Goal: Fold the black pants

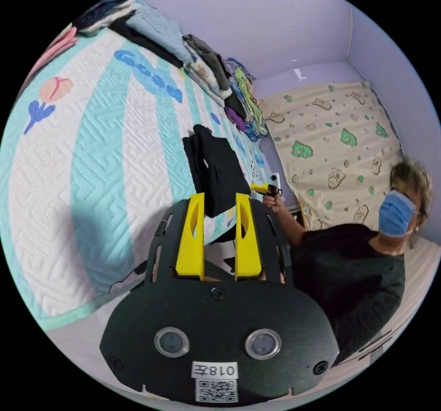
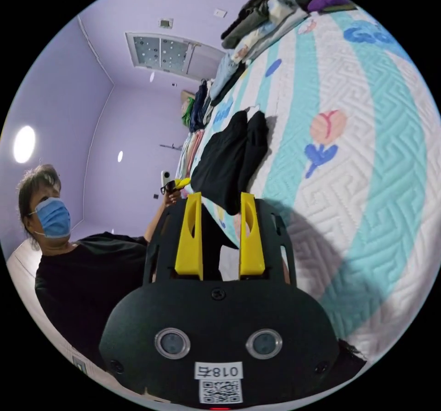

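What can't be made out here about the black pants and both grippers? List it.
- Left gripper view: near edge of the folded black fabric pants on the quilted striped bedspread, hidden behind the yellow-jawed left gripper.
- Right gripper view: the pants' near end, hidden behind the right gripper; contact unclear.

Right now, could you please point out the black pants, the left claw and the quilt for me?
black pants (image 1: 220,172): left gripper view, middle of the folded cloth.
left claw (image 1: 219,204): left gripper view, between its yellow tips.
quilt (image 1: 105,163): left gripper view, a bare teal stripe.
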The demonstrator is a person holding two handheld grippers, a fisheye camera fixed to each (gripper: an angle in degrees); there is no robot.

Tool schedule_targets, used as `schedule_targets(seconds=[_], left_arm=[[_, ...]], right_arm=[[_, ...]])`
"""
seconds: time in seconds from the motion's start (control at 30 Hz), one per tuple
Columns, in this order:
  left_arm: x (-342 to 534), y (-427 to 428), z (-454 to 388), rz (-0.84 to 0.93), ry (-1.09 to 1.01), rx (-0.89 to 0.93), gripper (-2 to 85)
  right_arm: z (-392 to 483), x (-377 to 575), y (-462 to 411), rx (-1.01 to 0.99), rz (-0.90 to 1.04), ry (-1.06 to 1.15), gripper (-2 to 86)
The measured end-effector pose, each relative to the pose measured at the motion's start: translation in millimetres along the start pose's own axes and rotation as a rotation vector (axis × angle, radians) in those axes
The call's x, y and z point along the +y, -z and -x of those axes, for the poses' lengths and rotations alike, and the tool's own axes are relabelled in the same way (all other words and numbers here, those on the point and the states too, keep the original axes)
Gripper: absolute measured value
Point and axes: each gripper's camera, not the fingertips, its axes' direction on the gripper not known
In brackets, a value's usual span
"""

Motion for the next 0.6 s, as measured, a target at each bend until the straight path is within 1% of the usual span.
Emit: schedule_targets(seconds=[0.1, 0.17, 0.3, 0.5, 0.6], left_arm=[[-8.8, -27.1, 12.4, 0.094, 0.076, -0.084, 13.0], [-8.6, -34.0, 26.5, 0.071, 0.118, -0.049, 14.1], [-9.4, -34.8, 40.6, 0.059, 0.131, 0.029, 14.5], [-22.9, -54.4, 56.0, 0.117, 0.117, 0.09, 13.6], [-33.3, -67.0, 61.4, 0.138, 0.107, 0.108, 11.7]], right_arm=[[-9.8, -7.7, -15.1, -0.066, 0.039, -0.045, 14.1], [-13.0, -10.6, -23.2, -0.099, 0.039, -0.054, 14.0], [-13.0, -15.4, -29.5, -0.166, 0.04, -0.058, 13.6], [-3.8, -21.1, -32.5, -0.183, 0.072, -0.05, 13.5], [3.9, -25.7, -39.1, -0.166, 0.104, -0.04, 12.6]])
